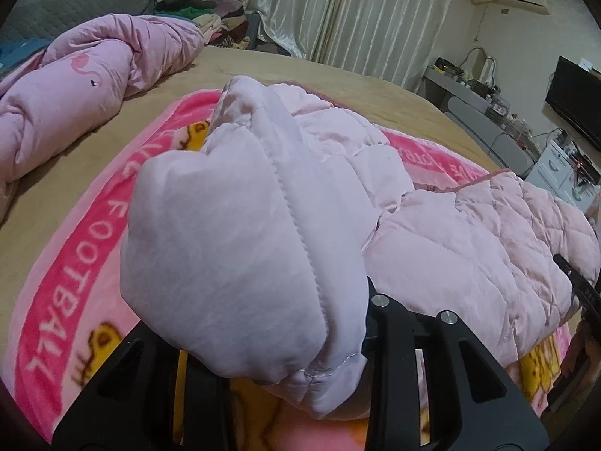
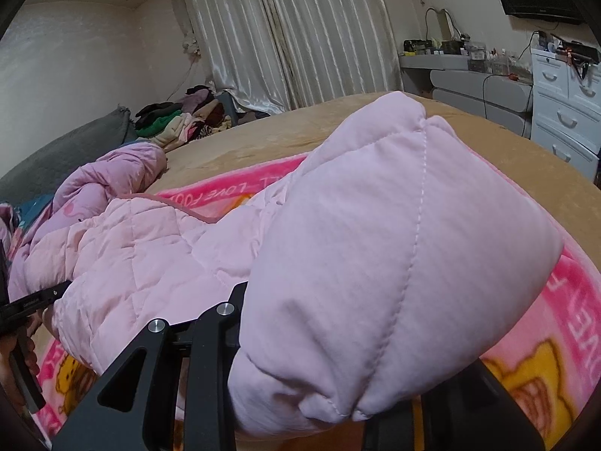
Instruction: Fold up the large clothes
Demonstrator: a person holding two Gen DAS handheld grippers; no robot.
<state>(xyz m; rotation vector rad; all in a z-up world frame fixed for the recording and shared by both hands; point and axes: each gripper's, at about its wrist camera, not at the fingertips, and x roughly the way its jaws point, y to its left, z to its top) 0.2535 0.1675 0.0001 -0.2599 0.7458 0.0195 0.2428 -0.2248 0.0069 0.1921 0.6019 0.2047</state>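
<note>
Across the pink blanket [image 1: 56, 282] on the tan bed [image 2: 300, 127] lies your puffy, soft, slippery-looking pink jacket [image 1: 469, 233], an end bunched in each clamped claw, left gripper [image 1: 300, 368] and right gripper [image 2: 330, 387]; grip quilted seams, fold toward the bare far side.

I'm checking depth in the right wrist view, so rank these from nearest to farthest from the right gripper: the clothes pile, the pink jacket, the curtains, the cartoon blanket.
1. Pink jacket, clamped in the right gripper.
2. Cartoon blanket, spread beneath it.
3. Clothes pile, far left, beyond the bed.
4. Curtains, along the back wall.
</note>
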